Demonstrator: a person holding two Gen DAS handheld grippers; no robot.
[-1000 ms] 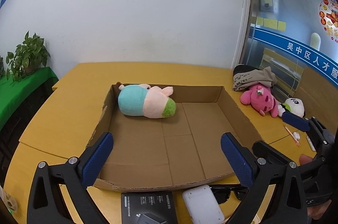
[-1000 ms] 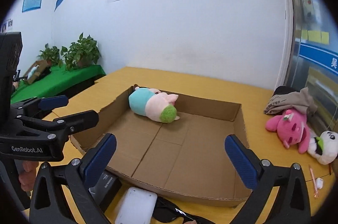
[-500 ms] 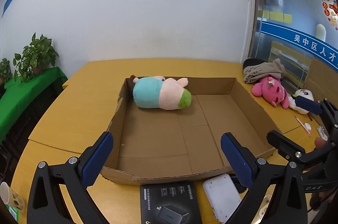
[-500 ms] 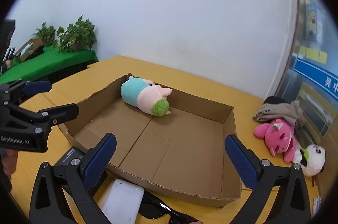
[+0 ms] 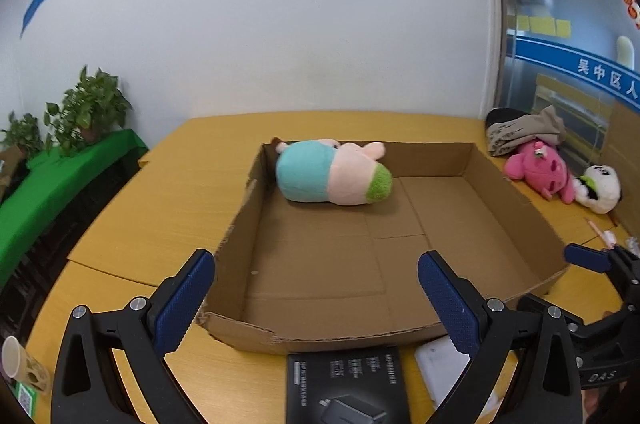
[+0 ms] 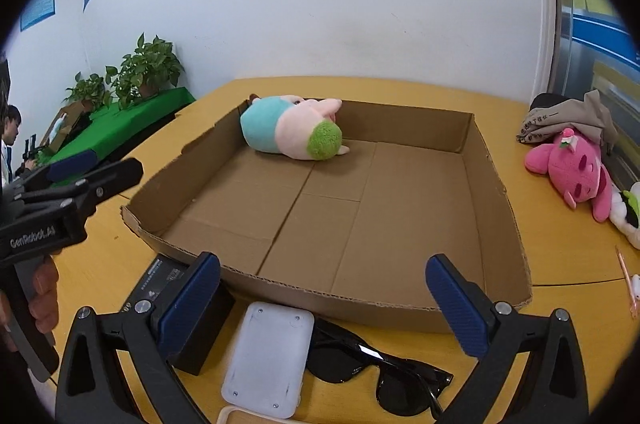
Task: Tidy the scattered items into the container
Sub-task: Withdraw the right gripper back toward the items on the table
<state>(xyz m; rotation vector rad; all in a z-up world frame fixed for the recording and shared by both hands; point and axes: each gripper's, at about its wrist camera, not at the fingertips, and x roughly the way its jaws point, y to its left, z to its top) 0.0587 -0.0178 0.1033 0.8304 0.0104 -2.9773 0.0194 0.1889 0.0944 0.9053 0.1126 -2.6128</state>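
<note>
A shallow cardboard box [image 5: 236, 244] [image 6: 496, 191] lies on the yellow table, and a teal, pink and green plush [image 5: 330, 177] [image 6: 292, 133] rests in its far left corner. In front of the box lie a black charger box [image 5: 346, 384] [image 6: 176, 288], a white flat device [image 6: 270, 352] [image 5: 438, 364] and black sunglasses [image 6: 376, 364]. A pink plush [image 5: 540, 169] [image 6: 576, 169], a panda plush [image 5: 598, 187] and a beige cloth [image 6: 568, 121] sit right of the box. My left gripper [image 5: 316, 294] and right gripper [image 6: 322, 298] hover open and empty above the near edge.
Potted plants [image 6: 140, 67] stand on a green-covered bench [image 5: 52, 183] at the left. A paper cup [image 5: 18, 362] sits at the table's near left corner. A pen [image 6: 626, 274] lies at the right. A person [image 6: 10, 131] sits far left. A white wall is behind.
Both grippers have drawn back and to the left, so the box and plush now sit more to the right in the left wrist view. The sunglasses and white device show more fully.
</note>
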